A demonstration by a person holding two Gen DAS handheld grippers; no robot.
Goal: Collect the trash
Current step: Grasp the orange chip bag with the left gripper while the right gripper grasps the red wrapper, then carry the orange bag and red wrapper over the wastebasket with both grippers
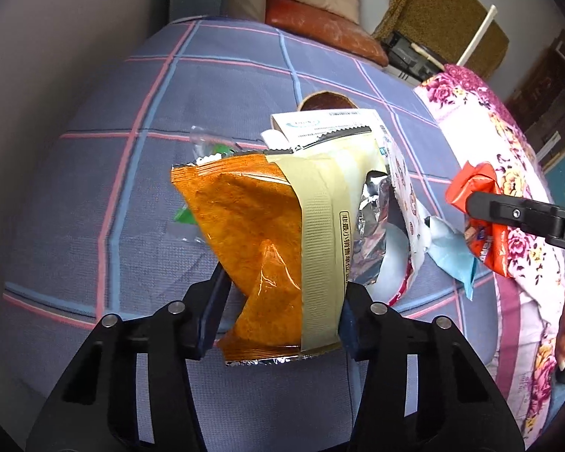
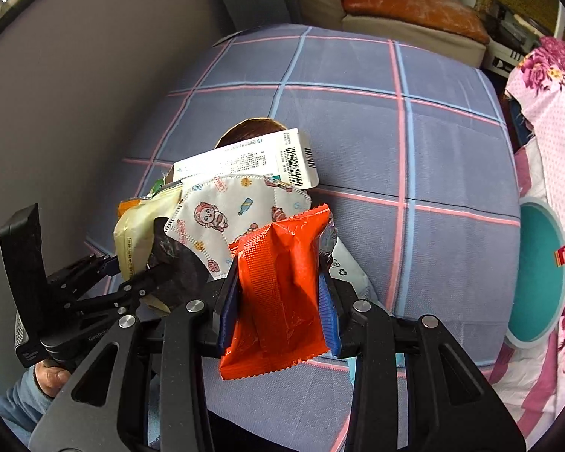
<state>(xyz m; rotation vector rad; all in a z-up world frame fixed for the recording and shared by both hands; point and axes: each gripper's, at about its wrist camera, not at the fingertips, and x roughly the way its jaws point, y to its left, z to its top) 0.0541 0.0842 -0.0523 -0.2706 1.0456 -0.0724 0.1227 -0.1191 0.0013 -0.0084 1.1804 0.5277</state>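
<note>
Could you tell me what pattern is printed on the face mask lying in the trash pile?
White face mask with small colourful cartoon prints; clearest in the right wrist view.

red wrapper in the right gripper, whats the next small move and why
Probably carry the red wrapper right toward the teal bin at the bed's edge. The right gripper is already shut on it, lifted off the plaid bedspread, and the left gripper holds its own orange bag.
</note>
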